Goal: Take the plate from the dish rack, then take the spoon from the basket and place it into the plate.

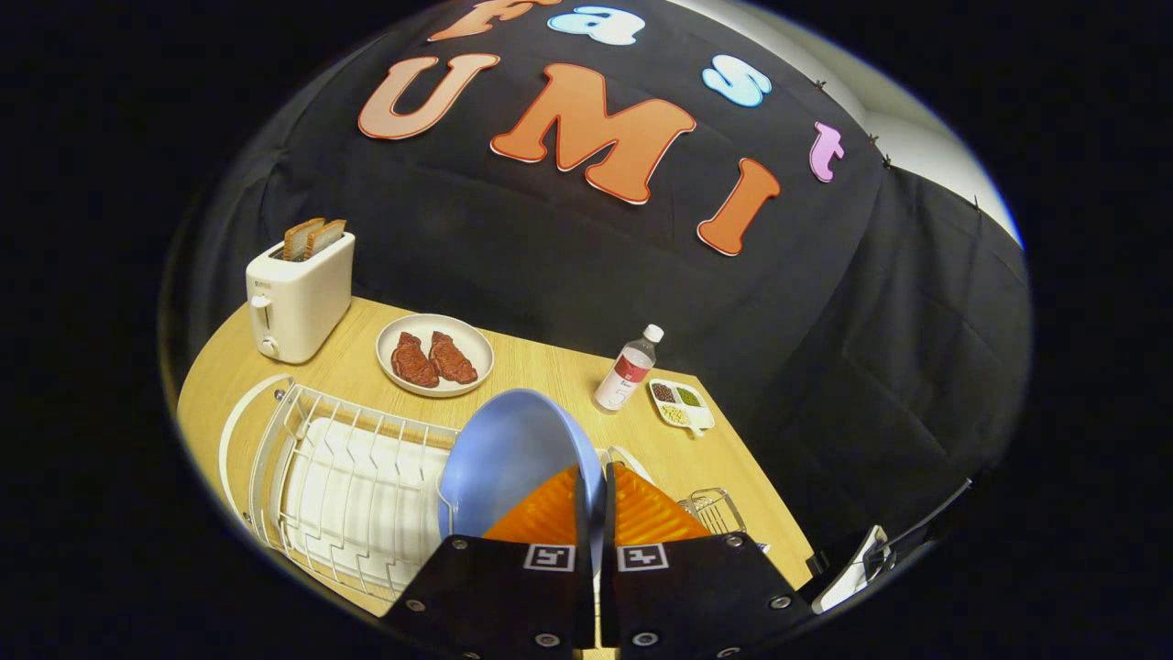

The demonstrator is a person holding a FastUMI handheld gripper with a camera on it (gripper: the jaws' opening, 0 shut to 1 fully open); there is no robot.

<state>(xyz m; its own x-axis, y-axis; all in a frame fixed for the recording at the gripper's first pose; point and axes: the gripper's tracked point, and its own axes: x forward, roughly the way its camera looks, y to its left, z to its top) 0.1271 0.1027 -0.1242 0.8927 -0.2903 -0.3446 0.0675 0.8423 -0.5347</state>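
Blue plate [513, 454] is clamped edge-on in the tool [594, 486]: fingers nearly closed, rim pinched between both pads, plate held upright and raised above the dish rack [302, 458]. The plate is judged to be already clear of the rack slots, though contact at its lower edge is hidden by the tool body.

Progress, as judged: the first step (plate out of rack) is mostly done; the plate is not yet set down on the worktop [550, 371]. Spoon pick and placement into the plate are both left. The wire basket [715, 509] is seen just beyond the right finger, partly hidden; a spoon in it cannot be made out.

Materials and shapes:
- Plate: smooth, matte pale blue, round, shallow dish with a raised rim; looks like plastic or glazed ceramic, cannot be told which.
- Rack: white coated wire, rounded-rectangle frame, over a white ribbed drain tray.
- Pads: ribbed, ridged surface, likely good grip on the thin rim.
- Worktop: light wood grain, rounded corner.
- Beyond: boxy white toaster [298, 293] with two bread slices; round white plate with two steaks [434, 354]; clear bottle [629, 368], white cap; small compartment tray [680, 403] of seeds.
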